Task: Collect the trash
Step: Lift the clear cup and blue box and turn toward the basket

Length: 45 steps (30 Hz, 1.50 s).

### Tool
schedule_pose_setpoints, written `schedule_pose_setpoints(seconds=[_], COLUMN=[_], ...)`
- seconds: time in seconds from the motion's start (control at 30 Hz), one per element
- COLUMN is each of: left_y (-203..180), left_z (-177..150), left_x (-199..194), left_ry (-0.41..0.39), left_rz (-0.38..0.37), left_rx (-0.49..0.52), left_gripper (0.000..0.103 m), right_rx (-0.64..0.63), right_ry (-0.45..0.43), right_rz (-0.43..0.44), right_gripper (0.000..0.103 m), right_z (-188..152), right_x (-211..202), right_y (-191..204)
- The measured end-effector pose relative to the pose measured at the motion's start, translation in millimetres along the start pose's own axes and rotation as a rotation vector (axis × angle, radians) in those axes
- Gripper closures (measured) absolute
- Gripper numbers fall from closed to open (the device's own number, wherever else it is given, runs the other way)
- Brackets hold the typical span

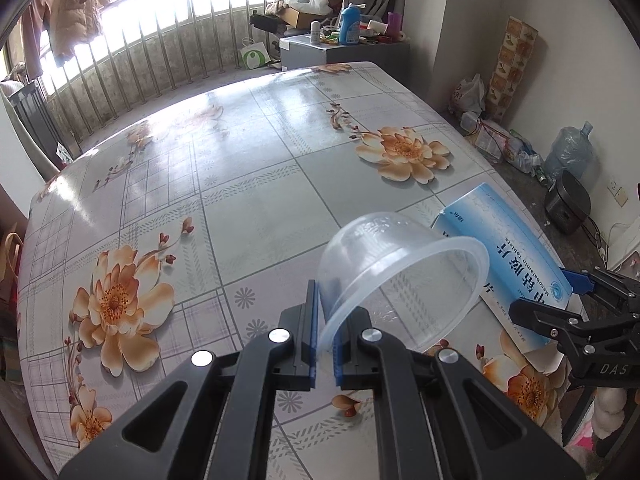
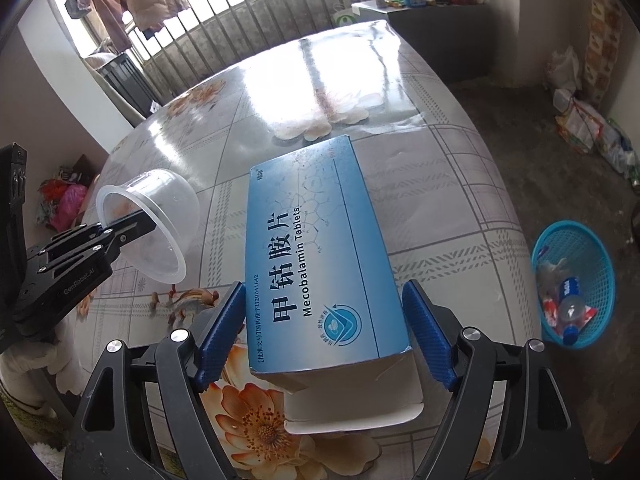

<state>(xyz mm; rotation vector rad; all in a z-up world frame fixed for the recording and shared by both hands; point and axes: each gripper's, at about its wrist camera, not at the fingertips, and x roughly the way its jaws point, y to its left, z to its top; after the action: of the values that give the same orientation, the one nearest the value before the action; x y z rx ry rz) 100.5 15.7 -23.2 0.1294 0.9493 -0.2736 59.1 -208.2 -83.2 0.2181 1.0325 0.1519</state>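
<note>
Plastic cup (image 1: 400, 276) clamped in left claw (image 1: 325, 332); right claw (image 2: 324, 336) spread astride box (image 2: 316, 248), apparently ungripped; basket (image 2: 600, 280) at 3 o'clock awaits both.

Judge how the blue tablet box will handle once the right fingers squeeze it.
The tablet box likely weighs little: its near flap hangs open and no contents show. Thin card may buckle between the fingers. Glossy faces could slip.

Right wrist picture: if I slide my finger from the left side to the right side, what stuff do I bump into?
Left tool pinching the clear plastic cup → blue medicine box lying on the flowery table, between the right tool's open fingers → blue trash basket on the floor, with rubbish inside.
</note>
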Motion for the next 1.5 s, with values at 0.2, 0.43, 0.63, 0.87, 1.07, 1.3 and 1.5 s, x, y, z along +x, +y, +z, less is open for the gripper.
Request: schedule_pose_setpoints(seconds=[0.2, 0.43, 0.63, 0.87, 1.07, 1.3, 1.5], left_y=[-1, -1, -2, -5, -4, 4, 7], left_z=[-8, -13, -16, -17, -19, -18, -13], left_x=[0, -1, -6, -13, -21, -34, -41], left_ry=[0.007, 0.004, -0.008, -0.024, -0.04, -0.082, -0.086], left_rz=[-0.012, -0.019, -0.02, -0.019, -0.022, -0.024, -0.058], left_rx=[0.002, 0.009, 0.019, 0.029, 0.027, 0.032, 0.044], left_gripper=[0.098, 0.098, 0.098, 0.097, 0.097, 0.098, 0.098], right_rx=[-0.022, -0.004, 0.027, 0.04, 0.058, 0.115, 0.156], right_ry=[0.01, -0.005, -0.014, -0.028, -0.035, -0.042, -0.09], right_rz=[-0.032, -0.047, -0.029, -0.027, -0.024, 0.003, 0.011], right_gripper=[0.027, 0.032, 0.033, 0.033, 0.033, 0.033, 0.033], right_z=[1, 2, 2, 3, 1, -5, -6], right_x=[5, 5, -2, -8, -10, -14, -28], right_y=[7, 4, 1, 0, -1, -7, -10])
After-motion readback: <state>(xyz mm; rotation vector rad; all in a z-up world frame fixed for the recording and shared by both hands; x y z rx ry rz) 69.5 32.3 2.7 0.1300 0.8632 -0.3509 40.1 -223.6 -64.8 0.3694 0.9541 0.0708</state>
